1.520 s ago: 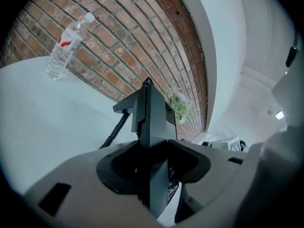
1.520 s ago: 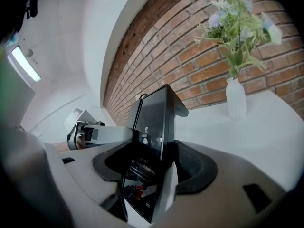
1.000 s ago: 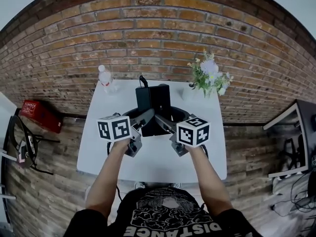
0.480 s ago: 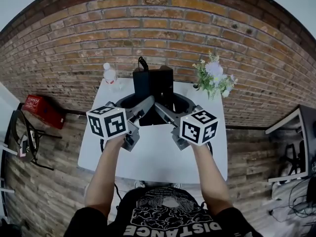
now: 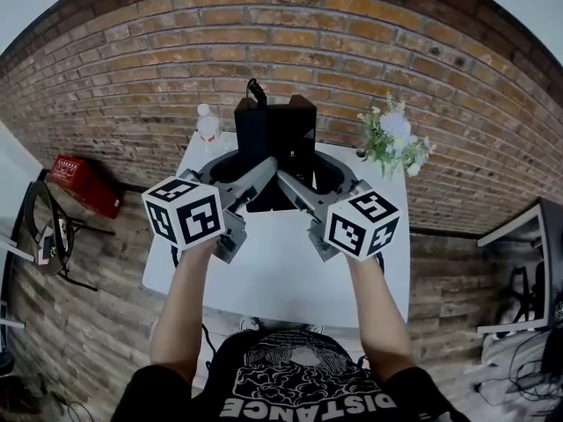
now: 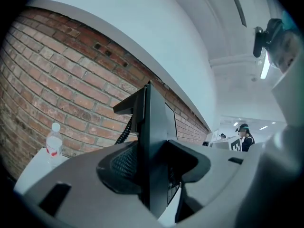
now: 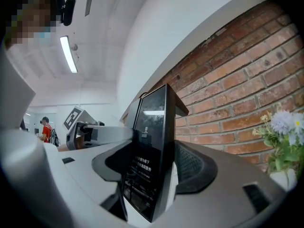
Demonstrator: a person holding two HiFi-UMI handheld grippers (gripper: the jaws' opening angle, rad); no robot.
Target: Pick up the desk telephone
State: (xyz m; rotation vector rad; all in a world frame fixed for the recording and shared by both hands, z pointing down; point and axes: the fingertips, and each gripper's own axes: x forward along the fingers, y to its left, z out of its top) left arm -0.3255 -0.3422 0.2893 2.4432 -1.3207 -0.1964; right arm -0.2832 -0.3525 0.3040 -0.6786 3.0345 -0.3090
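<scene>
The black desk telephone (image 5: pixel 274 139) hangs in the air above the white table (image 5: pixel 264 280), with its coiled cord at the top left. My left gripper (image 5: pixel 246 176) is shut on its left edge and my right gripper (image 5: pixel 308 179) on its right edge. In the left gripper view the telephone (image 6: pixel 154 141) stands edge-on between the pads of my left gripper (image 6: pixel 152 161). The right gripper view has the telephone's (image 7: pixel 152 146) glossy face clamped in my right gripper (image 7: pixel 154 171). The telephone's underside is hidden.
A clear water bottle (image 5: pixel 208 126) stands at the table's far left corner and a vase of flowers (image 5: pixel 396 143) at the far right. A brick wall runs behind. On the floor are a red crate (image 5: pixel 79 183) left and another desk (image 5: pixel 528 253) right.
Both grippers have risen together with the telephone clamped between them, and it now hangs higher against the brick wall. The grips look unchanged.
</scene>
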